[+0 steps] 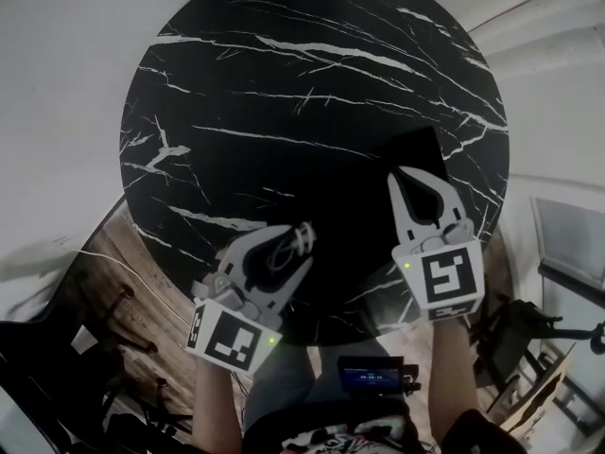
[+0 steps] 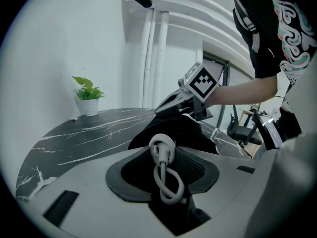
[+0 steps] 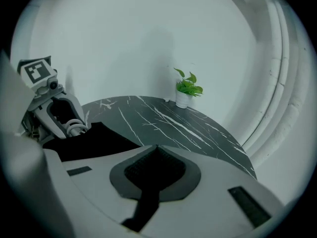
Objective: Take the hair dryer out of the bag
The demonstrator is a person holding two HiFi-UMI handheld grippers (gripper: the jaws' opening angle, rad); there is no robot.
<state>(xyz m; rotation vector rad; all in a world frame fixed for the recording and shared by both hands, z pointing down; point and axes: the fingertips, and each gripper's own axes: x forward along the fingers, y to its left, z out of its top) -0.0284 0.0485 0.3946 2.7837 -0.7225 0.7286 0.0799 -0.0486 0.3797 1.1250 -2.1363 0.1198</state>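
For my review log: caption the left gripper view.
Left gripper clamps a looped grey cord; black bag and right gripper behind.

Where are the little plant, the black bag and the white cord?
plant [image 3: 188,87], right gripper view, its green leaves.
bag [image 3: 94,140], right gripper view, its flat cloth.
cord [image 2: 162,155], left gripper view, its knotted top.

Inside of the black bag [image 2: 193,132] is hidden.

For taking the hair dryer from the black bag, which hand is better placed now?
Probably the left. The left gripper clamps the grey cord right beside the bag. The right gripper is shut near the bag, with nothing visible between its jaws.
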